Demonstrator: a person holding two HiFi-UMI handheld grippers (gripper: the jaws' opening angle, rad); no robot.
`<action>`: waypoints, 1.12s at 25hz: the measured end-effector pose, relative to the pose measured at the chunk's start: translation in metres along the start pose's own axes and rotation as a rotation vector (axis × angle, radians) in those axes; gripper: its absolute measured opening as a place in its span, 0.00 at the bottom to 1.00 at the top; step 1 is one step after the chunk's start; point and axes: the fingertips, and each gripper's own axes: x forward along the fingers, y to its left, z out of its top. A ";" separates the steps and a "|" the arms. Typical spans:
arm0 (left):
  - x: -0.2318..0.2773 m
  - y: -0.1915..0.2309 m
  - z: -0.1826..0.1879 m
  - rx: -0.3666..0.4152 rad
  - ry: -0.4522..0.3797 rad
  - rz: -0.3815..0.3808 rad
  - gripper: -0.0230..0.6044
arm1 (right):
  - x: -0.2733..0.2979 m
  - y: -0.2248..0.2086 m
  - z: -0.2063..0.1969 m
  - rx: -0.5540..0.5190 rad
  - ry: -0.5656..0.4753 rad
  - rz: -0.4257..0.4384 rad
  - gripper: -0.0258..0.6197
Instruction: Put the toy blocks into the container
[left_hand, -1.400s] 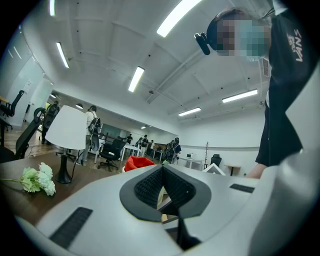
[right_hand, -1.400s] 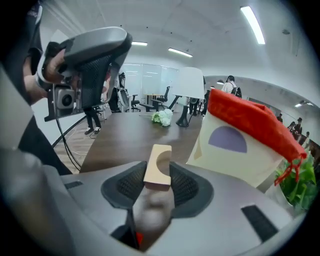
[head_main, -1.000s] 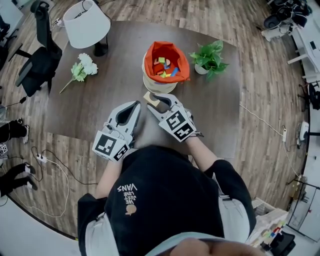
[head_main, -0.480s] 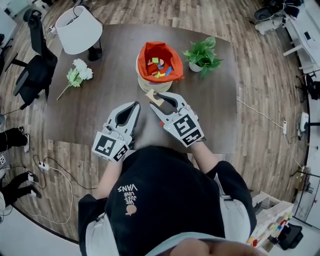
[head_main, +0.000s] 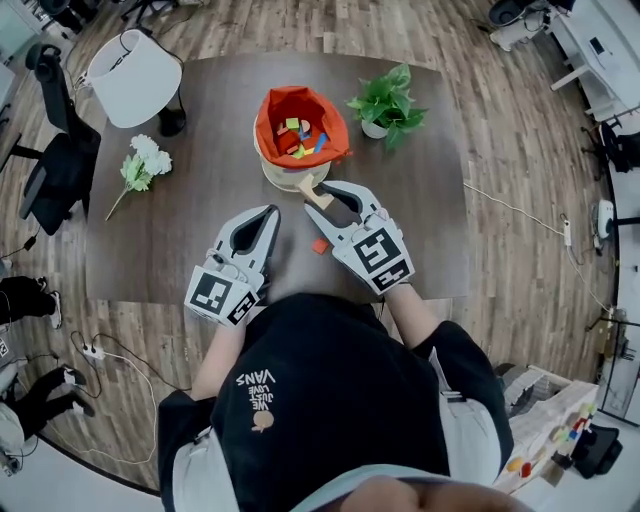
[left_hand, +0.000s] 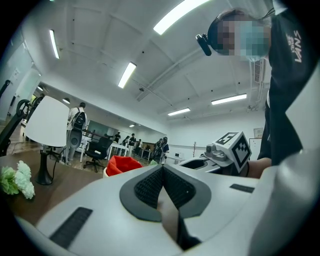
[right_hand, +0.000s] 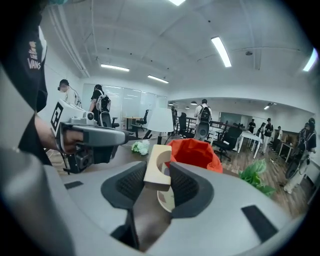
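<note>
**Right hand-held gripper (head_main: 321, 189) clenched on wooden arch block (right_hand: 157, 167)**

Block: held just short of container (head_main: 270, 172), at its near side.
Risk: pinched by one end, it may twist loose or clip the rim.
Left hand-held gripper (head_main: 271, 212): closed, empty, beside container.

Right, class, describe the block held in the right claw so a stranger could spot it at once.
On the dark table, find the orange-lined container. Just on its near side, the right claw grips one block. It is pale bare wood with a curved notch, unlike the red block lying on the table.
</note>
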 end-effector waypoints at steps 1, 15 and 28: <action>0.001 0.000 0.000 -0.001 0.001 -0.005 0.05 | 0.000 -0.003 0.000 0.000 0.001 -0.007 0.28; 0.009 0.006 -0.004 -0.015 0.016 -0.011 0.05 | 0.015 -0.042 0.008 -0.017 0.014 -0.049 0.28; 0.014 0.012 -0.001 -0.013 0.011 -0.007 0.05 | 0.038 -0.070 0.019 0.001 0.015 -0.052 0.28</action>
